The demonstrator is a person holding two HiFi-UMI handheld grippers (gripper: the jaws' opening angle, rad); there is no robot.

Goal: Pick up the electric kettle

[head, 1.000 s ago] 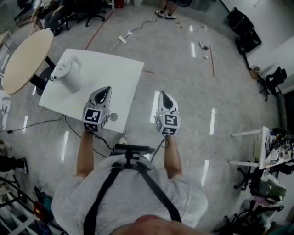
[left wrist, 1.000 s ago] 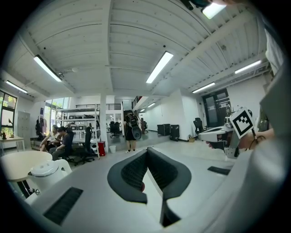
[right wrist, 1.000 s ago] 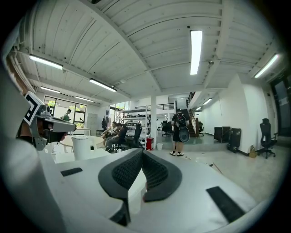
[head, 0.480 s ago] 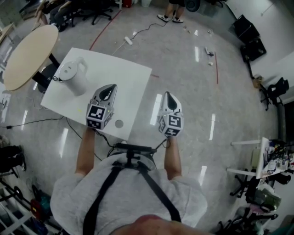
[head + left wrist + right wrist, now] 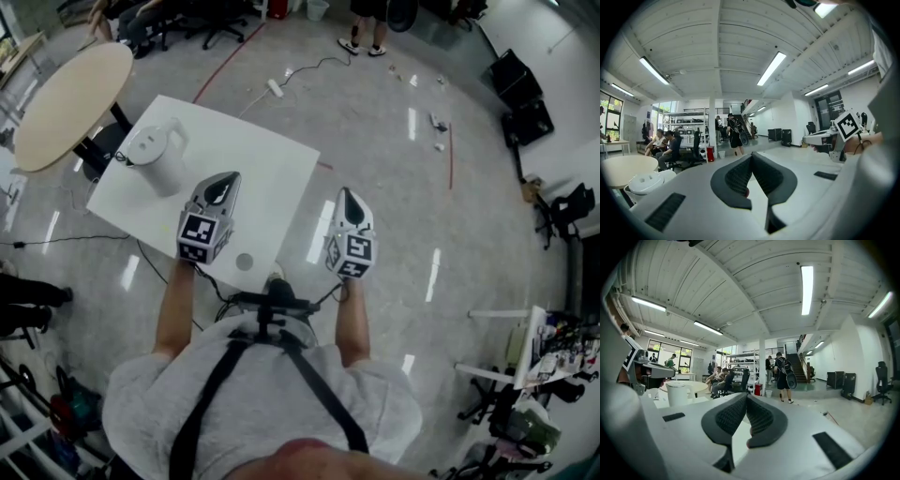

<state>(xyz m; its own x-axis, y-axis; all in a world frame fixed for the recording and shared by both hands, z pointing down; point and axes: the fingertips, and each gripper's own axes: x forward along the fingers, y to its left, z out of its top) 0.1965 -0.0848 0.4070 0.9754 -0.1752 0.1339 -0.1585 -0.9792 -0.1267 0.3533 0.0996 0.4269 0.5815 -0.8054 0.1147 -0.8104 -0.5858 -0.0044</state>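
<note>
Left gripper: jaws pressed together, nothing between them, held above the middle of the white surface. Right gripper: jaws likewise together and empty, out past the surface's right edge, over the floor. Electric kettle: white, upright, by the surface's far left edge, apart from both grippers. Small grey disc lies at the near corner.

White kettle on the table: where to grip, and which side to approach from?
Probably the handle: the electric kettle stands upright, handle jutting off its far-right side in the head view. Come in level from that side, left gripper jaws opened across the handle.
</note>
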